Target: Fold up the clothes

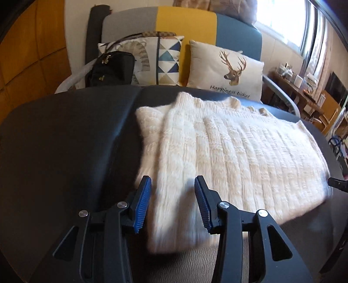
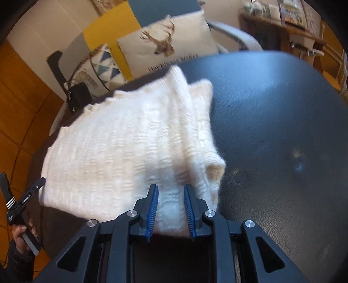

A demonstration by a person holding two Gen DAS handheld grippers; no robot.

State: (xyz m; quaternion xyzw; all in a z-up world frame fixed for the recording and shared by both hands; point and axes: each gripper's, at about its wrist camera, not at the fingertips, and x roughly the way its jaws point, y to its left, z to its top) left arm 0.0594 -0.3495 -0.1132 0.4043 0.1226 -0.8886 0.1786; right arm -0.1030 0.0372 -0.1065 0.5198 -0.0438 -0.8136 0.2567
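While white sweater [image 1: 228, 150] lies part-folded at table [image 1: 65, 141] near edge: left gripper [image 1: 173, 185], right gripper [image 2: 170, 189] agape, ungripped; next, pinch hem corners.

beyond the fingers: dark leather surface [image 1: 65, 135]; grey, yellow and blue panelled sofa back [image 1: 184, 24]; cream deer-print cushion [image 1: 226, 69]; triangle-patterned cushion [image 1: 167, 61]; black bag [image 1: 111, 69]. right: sunlit window [image 1: 289, 19], cluttered wooden shelf [image 1: 304, 91]. left: orange wood panelling [image 1: 28, 54].
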